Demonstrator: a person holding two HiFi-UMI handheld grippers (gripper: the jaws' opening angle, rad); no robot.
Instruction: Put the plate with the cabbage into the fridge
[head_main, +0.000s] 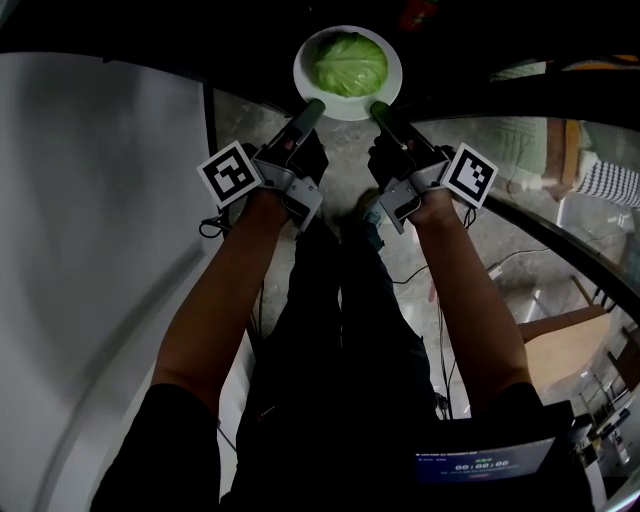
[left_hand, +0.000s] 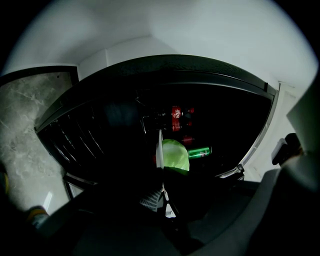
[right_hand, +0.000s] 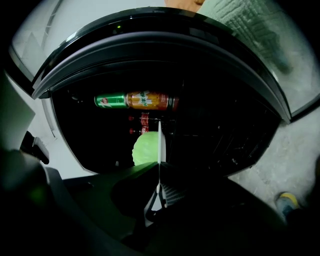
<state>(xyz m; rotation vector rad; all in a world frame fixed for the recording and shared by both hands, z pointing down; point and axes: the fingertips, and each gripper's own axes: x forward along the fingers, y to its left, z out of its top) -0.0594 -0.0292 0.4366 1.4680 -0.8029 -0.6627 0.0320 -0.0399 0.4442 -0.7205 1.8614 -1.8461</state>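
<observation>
Head view: the left gripper (head_main: 313, 106) and right gripper (head_main: 381, 108), each bearing its marker cube, are held forward side by side on bare forearms, and each meets the near rim of the white plate (head_main: 385, 95) that carries the pale green cabbage (head_main: 349, 62). Left gripper view: the jaws are closed on the plate's rim, the plate edge-on between them and the cabbage to its right. Right gripper view: the jaws likewise clamp the rim, cabbage to the left of the plate. The plate is carried in the air between the two grippers, before the dark open compartment of the fridge (right_hand: 150, 42); whether it has passed the opening cannot be told. Inside lie a green can (right_hand: 111, 101), an orange can (right_hand: 150, 100) and red-labelled bottles (left_hand: 176, 113)
</observation>
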